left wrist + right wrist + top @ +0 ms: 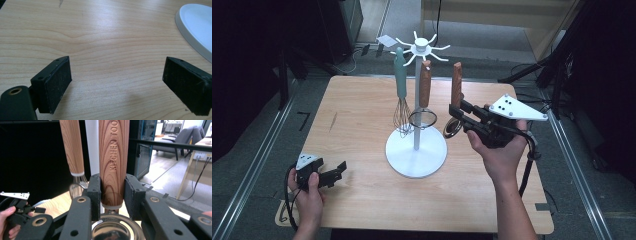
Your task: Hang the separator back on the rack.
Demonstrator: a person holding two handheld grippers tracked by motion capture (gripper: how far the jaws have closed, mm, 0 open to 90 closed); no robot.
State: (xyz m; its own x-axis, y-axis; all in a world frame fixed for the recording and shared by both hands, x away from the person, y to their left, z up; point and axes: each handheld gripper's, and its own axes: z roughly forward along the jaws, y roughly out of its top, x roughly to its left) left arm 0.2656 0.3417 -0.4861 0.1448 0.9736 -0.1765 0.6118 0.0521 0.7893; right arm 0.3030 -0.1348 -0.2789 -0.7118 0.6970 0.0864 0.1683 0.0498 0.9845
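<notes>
Wooden-handled steel utensil (pixel 113 167) gripped right of the white hook stand (pixel 416 150).
It is clamped upright by the right tool (pixel 458 116); the left tool (pixel 117 85) is held wide open, empty, over the near-left bench (pixel 105 32).

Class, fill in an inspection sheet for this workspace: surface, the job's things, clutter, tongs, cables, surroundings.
Surface: wooden table, one dark mark at its left.
Job's things: wooden-handled utensil upright, metal bowl low; white rack carries a teal whisk and a wooden-handled strainer.
Clutter: nothing seen.
Tongs: right tongs shut on the utensil handle; left tongs open over bare wood.
Cables: one trails from each tool.
Surroundings: grey floor, metal rails, dark stands.
</notes>
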